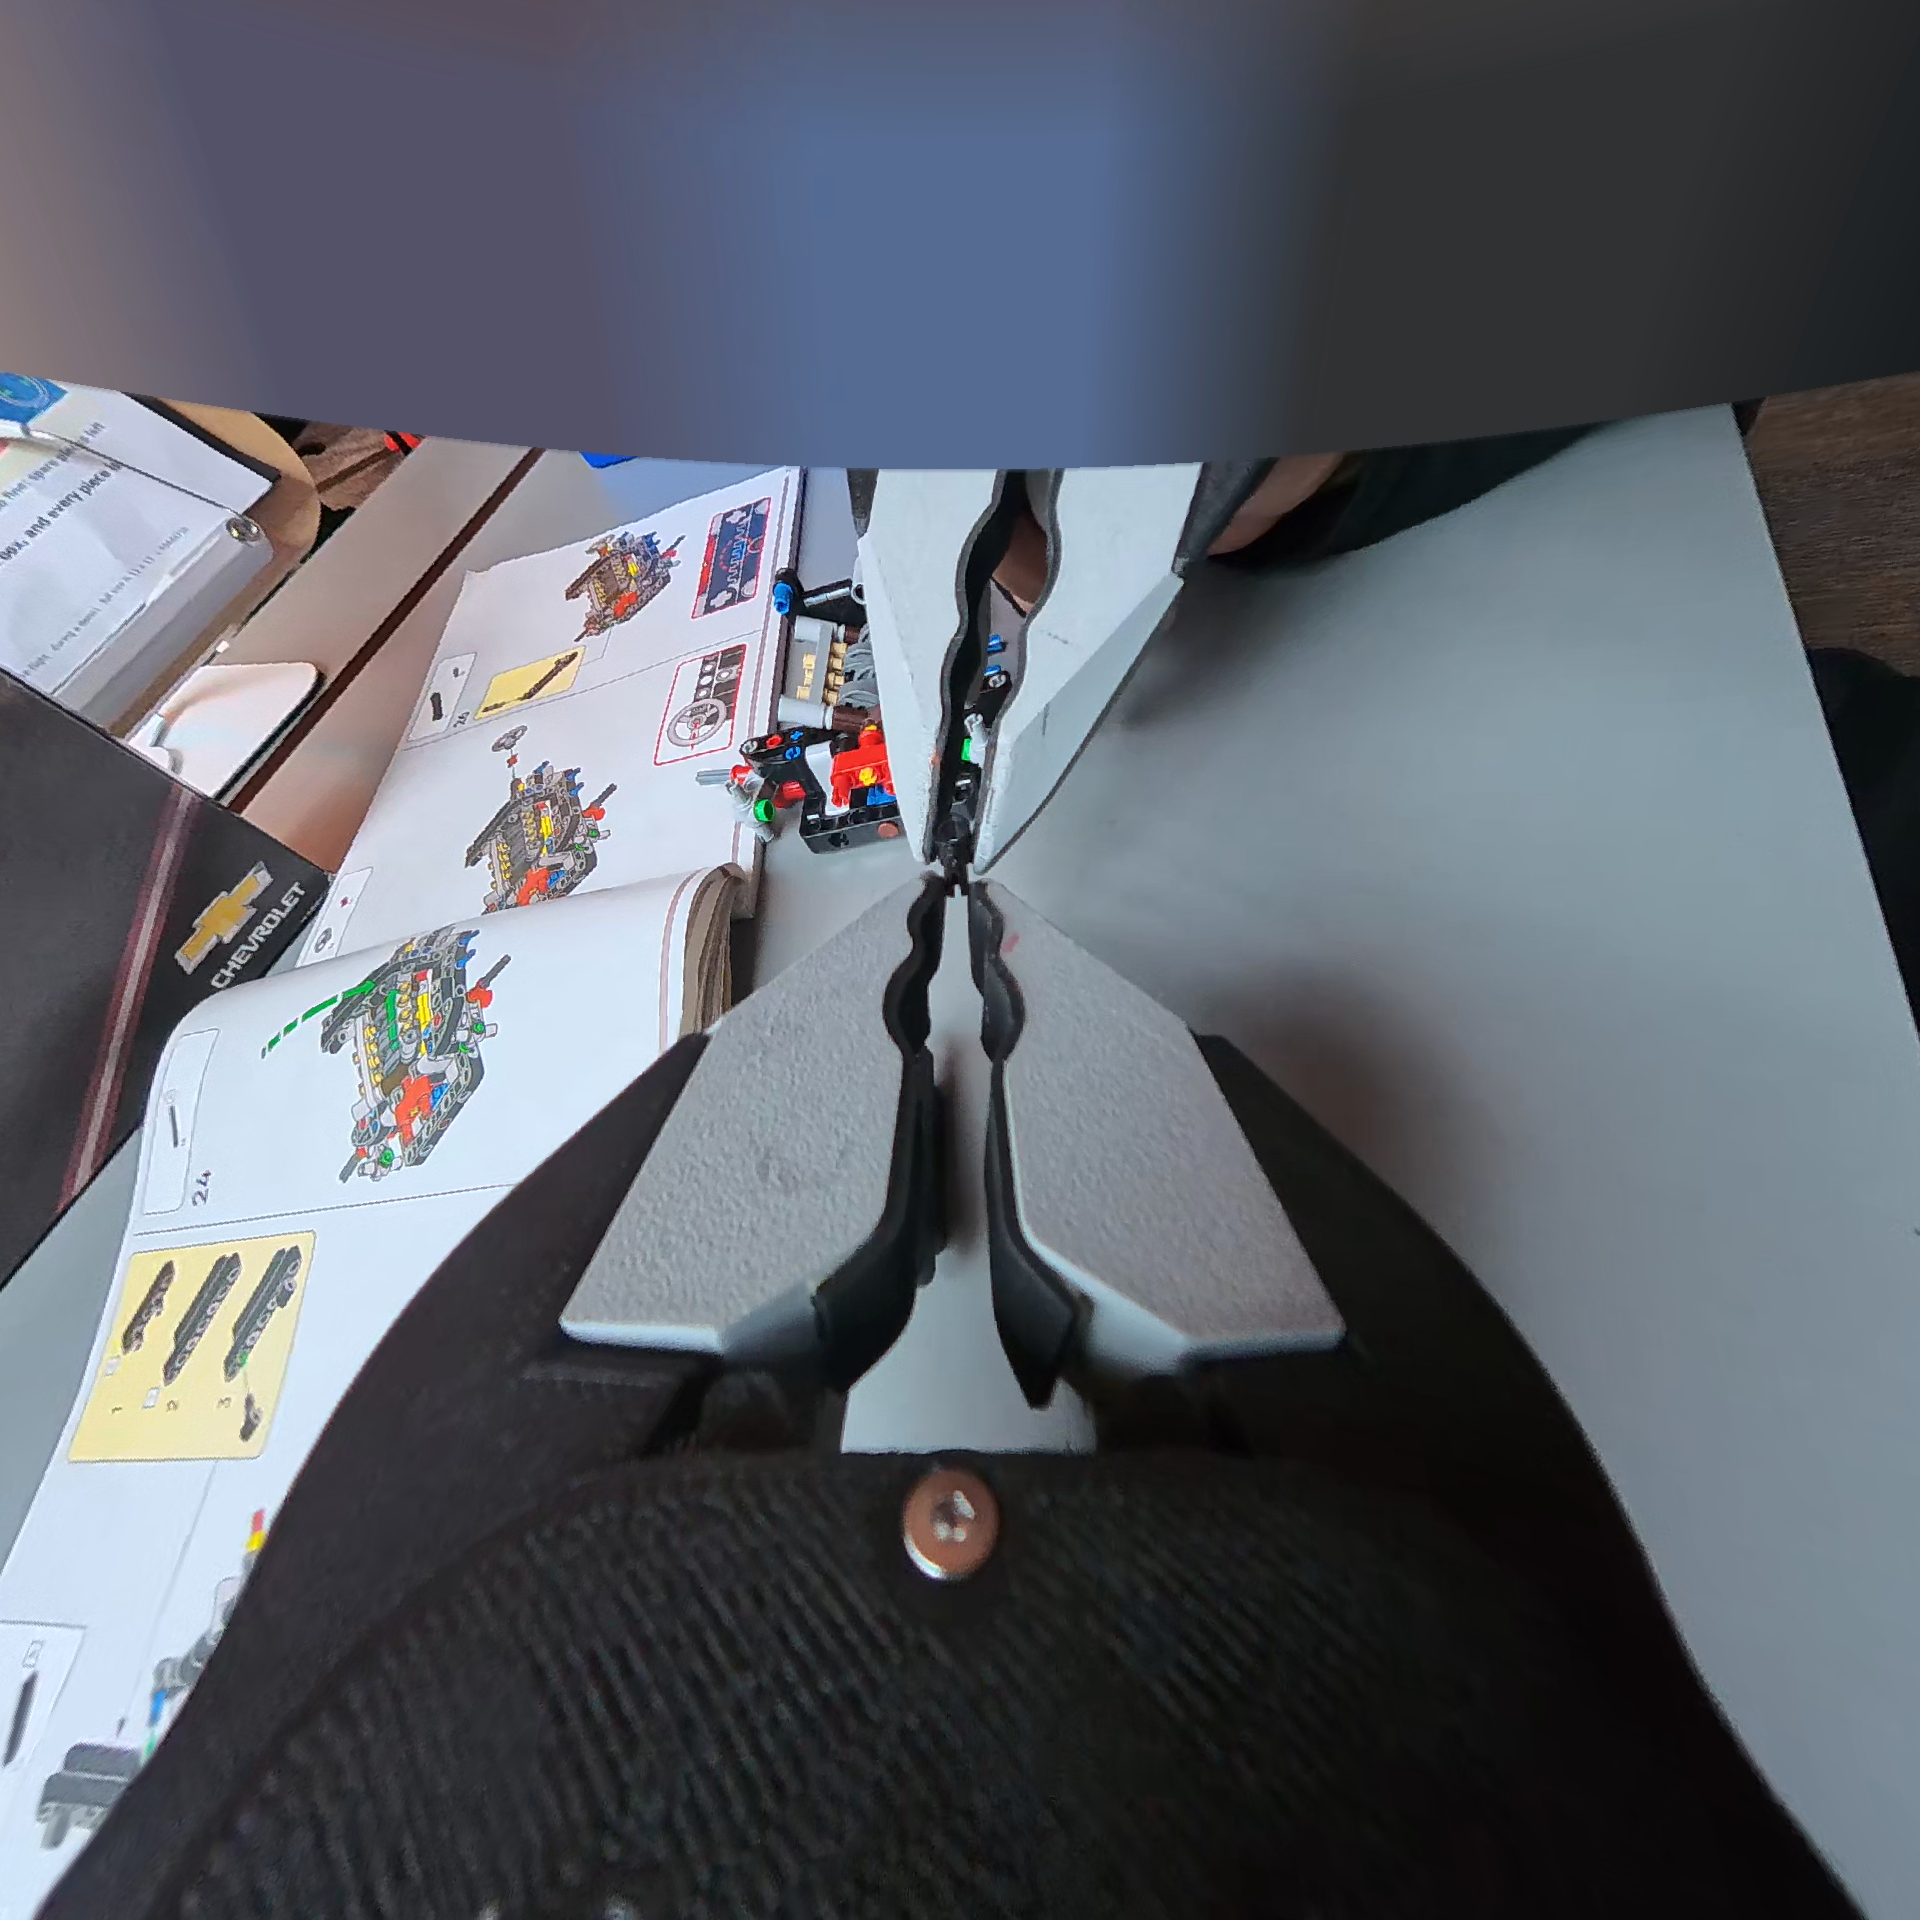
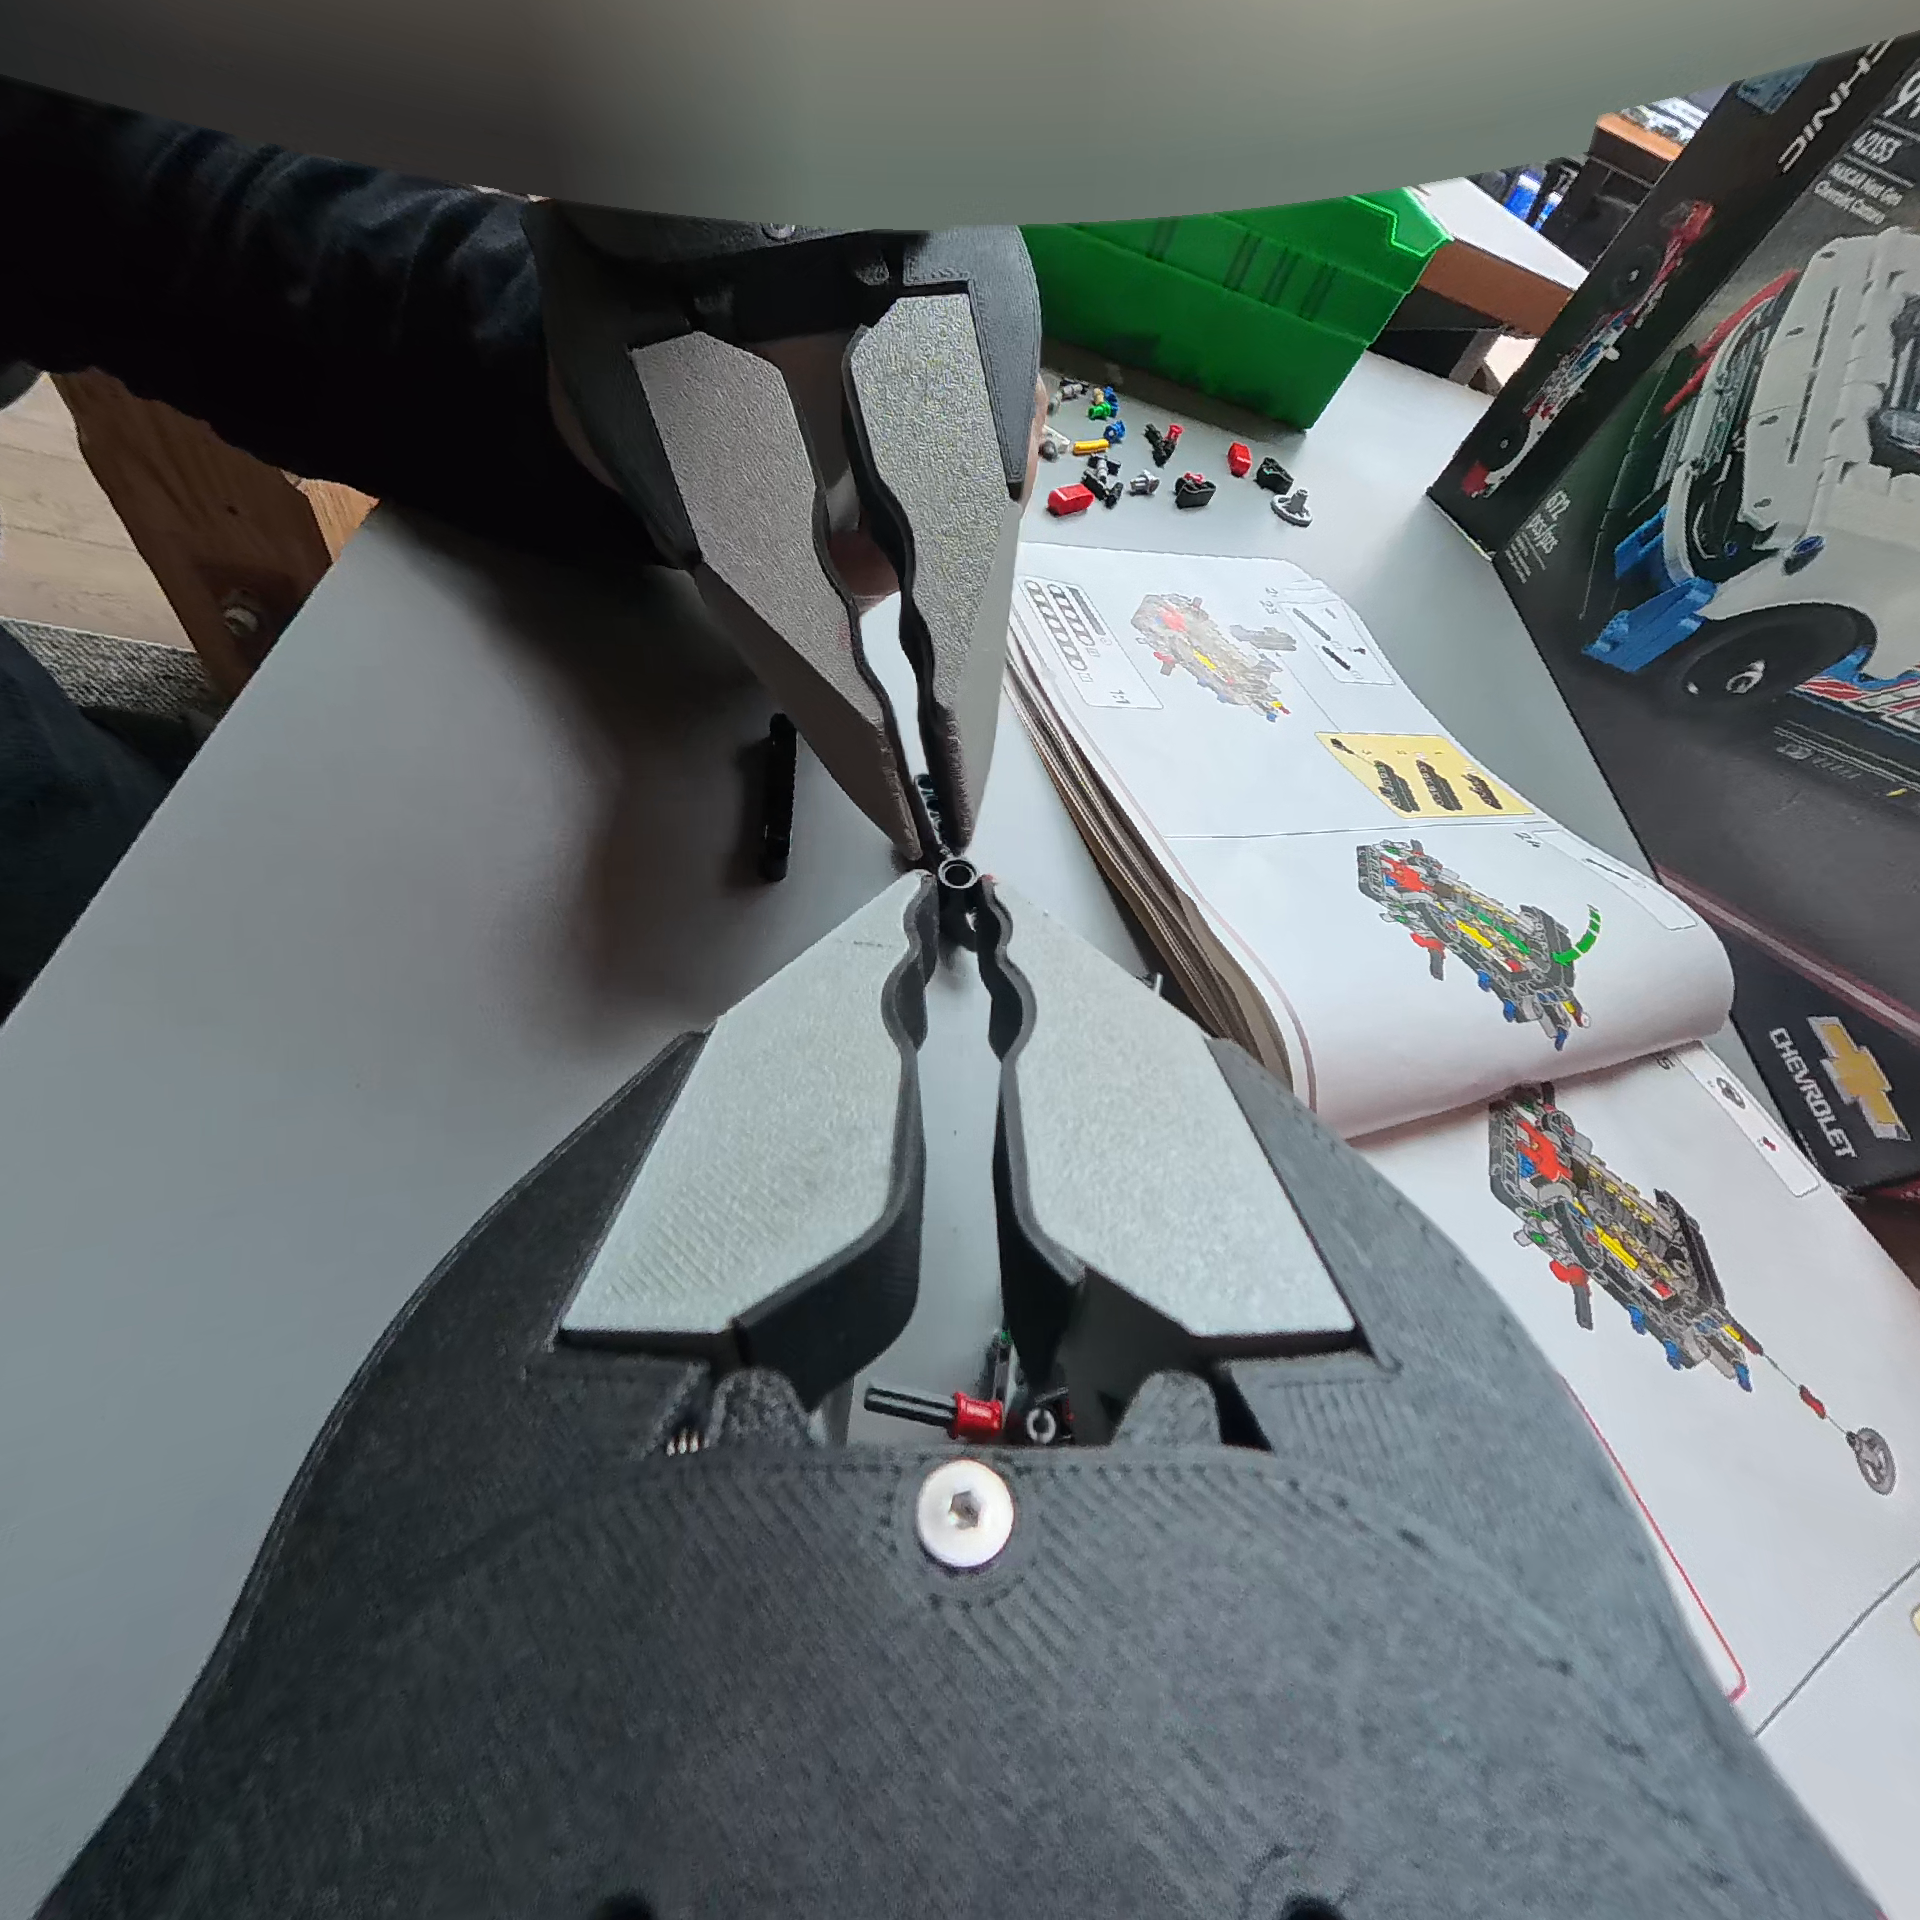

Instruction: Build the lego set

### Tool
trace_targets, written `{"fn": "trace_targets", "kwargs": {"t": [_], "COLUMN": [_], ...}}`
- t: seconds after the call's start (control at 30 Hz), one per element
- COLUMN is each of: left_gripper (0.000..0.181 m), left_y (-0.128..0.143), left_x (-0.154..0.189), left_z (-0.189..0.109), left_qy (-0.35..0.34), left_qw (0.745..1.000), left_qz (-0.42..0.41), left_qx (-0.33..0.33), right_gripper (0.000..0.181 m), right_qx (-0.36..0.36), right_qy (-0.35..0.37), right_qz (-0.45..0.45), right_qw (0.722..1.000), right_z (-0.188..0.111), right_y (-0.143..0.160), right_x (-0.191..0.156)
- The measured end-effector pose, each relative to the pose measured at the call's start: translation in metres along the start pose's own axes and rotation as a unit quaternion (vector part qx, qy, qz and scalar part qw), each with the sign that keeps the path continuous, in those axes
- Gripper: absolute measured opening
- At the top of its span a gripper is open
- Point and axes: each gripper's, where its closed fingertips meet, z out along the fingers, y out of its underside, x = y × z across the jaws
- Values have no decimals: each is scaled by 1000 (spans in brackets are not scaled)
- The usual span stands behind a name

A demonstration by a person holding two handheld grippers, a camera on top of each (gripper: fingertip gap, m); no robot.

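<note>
My left gripper (image 1: 951, 888) and my right gripper (image 2: 956, 891) meet tip to tip over the grey table (image 1: 1403, 831). The right gripper is shut on a small black pin (image 2: 956, 871), whose round end faces up. The left gripper, which comes in from above in the right wrist view (image 2: 940, 831), is shut on a black piece (image 2: 928, 798) that is mostly hidden between its fingers. The pin touches that piece. The partly built model (image 1: 831, 774), black with red, blue and green parts, lies behind the right gripper (image 1: 951, 854).
The open instruction booklet (image 2: 1403, 831) lies beside the grippers. The set's box (image 2: 1766, 416) stands behind it. A loose black beam (image 2: 776, 795) lies on the table. Several small loose parts (image 2: 1143, 468) sit in front of a green bin (image 2: 1247, 281). A dark sleeve (image 2: 260, 312) reaches over the table's edge.
</note>
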Motion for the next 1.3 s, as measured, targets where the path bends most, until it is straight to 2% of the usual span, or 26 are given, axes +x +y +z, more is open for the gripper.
{"fn": "trace_targets", "kwargs": {"t": [0.4,0.87,0.93,1.03,1.1,1.17,1.3], "left_gripper": [0,0,0,0,0,0,0], "left_y": [-9,12,19,15,17,11,10], "left_x": [2,4,5,-1,-7,-6,-2], "left_z": [-1,3,5,5,2,-1,2], "left_qy": [-11,18,22,8,4,8,13], "left_qw": [1000,999,999,999,998,999,999], "left_qz": [7,-22,-18,-39,-57,-53,-35], "left_qx": [22,-17,-38,-26,-25,-5,-7], "right_gripper": [4,4,4,4,3,4,4], "right_qx": [-11,-69,-44,-71,-65,-64,-83], "right_qy": [1,-5,-15,13,4,-2,-10], "right_qz": [-9,-28,-16,-18,-2,18,18], "right_qw": [1000,997,999,997,998,998,996], "right_z": [2,7,6,5,4,3,7], "right_y": [3,18,10,20,21,21,25], "right_x": [-2,-6,-8,3,4,5,0]}}
